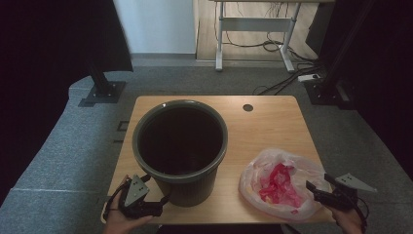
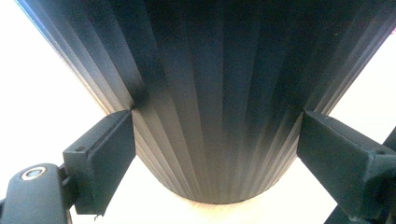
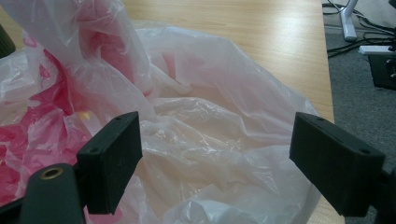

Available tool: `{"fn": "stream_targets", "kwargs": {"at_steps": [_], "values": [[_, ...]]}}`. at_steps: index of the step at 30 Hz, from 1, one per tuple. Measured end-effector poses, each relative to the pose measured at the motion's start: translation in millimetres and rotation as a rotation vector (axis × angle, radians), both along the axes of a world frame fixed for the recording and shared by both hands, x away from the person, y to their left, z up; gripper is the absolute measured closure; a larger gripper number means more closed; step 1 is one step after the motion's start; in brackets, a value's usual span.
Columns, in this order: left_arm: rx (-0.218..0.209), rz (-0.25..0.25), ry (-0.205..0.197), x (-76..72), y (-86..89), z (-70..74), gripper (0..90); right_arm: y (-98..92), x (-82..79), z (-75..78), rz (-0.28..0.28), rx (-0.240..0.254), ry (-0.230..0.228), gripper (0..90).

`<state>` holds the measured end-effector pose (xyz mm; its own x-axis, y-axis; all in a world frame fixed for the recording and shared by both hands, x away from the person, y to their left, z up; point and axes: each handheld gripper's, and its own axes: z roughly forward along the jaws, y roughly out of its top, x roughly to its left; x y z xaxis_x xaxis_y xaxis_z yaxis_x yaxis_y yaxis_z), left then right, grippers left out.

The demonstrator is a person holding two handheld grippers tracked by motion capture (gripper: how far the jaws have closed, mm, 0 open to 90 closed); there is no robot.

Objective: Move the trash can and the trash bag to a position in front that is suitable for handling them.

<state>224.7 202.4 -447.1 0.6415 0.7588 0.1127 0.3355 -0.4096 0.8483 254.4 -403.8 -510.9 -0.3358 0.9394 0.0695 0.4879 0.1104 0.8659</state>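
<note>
Taking the dark ribbed bin (image 1: pixel 181 146) as the landmark: it stands upright on the wooden table (image 1: pixel 272 122), mouth facing straight up, its long axis vertical, set towards the table's left half. At the bin's near-left foot, the left gripper (image 1: pixel 163 201) lies low and level, pointing across at the base of the bin, the person's left hand (image 1: pixel 122 222) wrapped behind it at the table's front edge. In the left gripper view its jaws stand wide apart, one at each side of the bin's fluted wall (image 2: pixel 215 116); whether they actually press on it I cannot tell. To the right of the bin, well apart from it, a crumpled clear plastic bag (image 1: pixel 282 183) with red contents lies flat near the front edge. At the bag's far-right rim, the right gripper (image 1: pixel 315 187) points back towards the bin, jaws spread wide, gripping nothing, bag film (image 3: pixel 210 140) between them.
</note>
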Motion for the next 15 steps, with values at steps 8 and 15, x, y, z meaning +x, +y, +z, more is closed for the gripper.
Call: {"fn": "stream_targets", "kwargs": {"at_steps": [8,15], "values": [[0.001,-0.004,0.001,8.3,-7.3,0.0,11.4,-0.3,-0.3,0.1,-0.001,0.002,-0.001,16.5],[0.002,-0.014,0.005,15.3,-10.2,0.4,11.4,0.6,0.5,-1.1,0.003,-0.004,0.004,16.5]]}}
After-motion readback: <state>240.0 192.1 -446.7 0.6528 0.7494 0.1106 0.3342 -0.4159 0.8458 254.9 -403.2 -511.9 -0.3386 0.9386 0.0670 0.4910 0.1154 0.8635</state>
